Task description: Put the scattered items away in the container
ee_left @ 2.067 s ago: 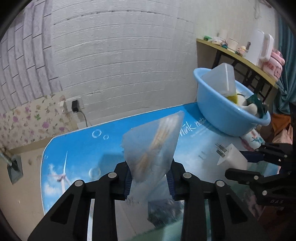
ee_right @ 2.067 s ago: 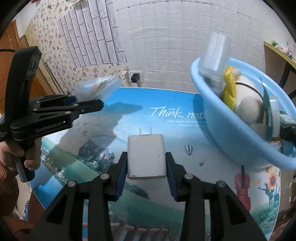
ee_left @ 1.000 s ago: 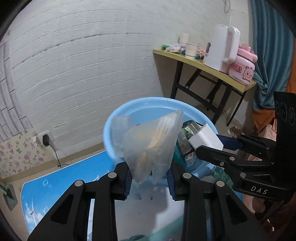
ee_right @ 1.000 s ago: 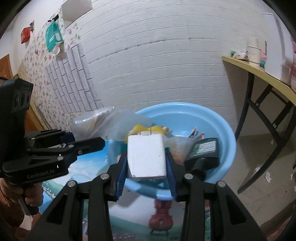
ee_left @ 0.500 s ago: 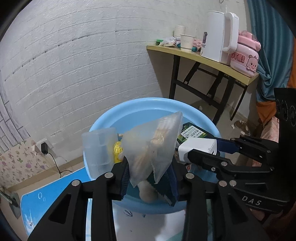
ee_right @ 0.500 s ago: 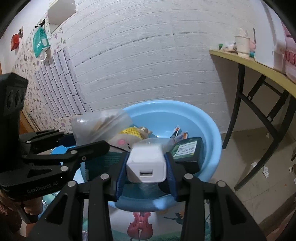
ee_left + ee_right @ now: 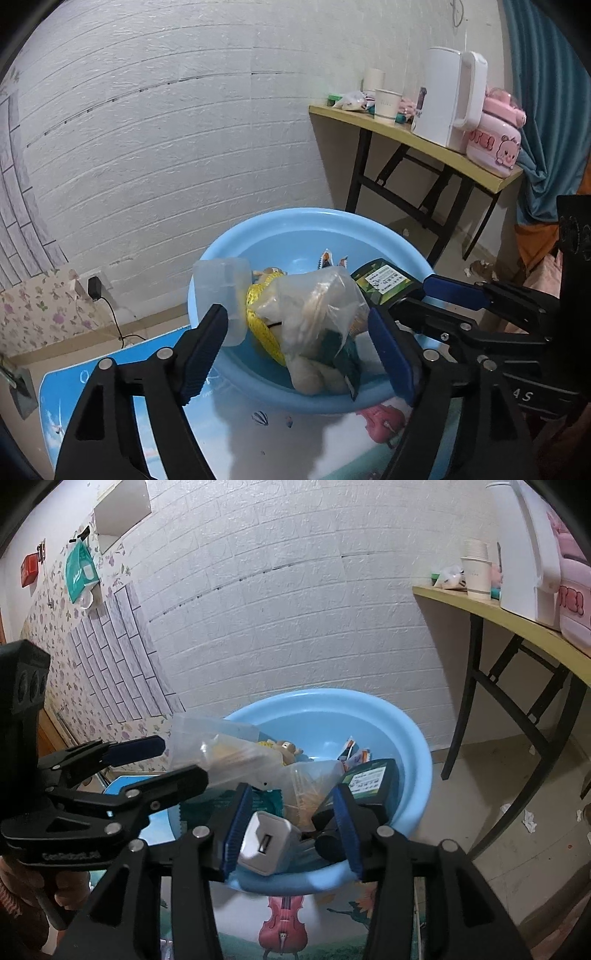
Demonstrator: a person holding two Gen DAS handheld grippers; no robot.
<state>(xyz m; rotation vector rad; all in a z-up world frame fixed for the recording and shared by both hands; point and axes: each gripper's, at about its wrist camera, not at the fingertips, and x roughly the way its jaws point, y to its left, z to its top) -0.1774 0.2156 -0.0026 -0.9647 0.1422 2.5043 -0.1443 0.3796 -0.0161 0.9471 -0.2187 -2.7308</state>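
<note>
Both grippers are opening: left gripper [image 7: 299, 354] wide above the bag [image 7: 317, 306]; right gripper [image 7: 288, 827] around the charger [image 7: 267, 843], whose prongs are hidden, over the basin [image 7: 413, 738].

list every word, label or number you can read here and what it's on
"GenRobot.AI": side of the left tool's body, seen from the right wrist.
"AS": right tool's body, first letters hidden.
Green label on the black box: too small to read.
Pink appliance lettering: blurred, unreadable.
</note>
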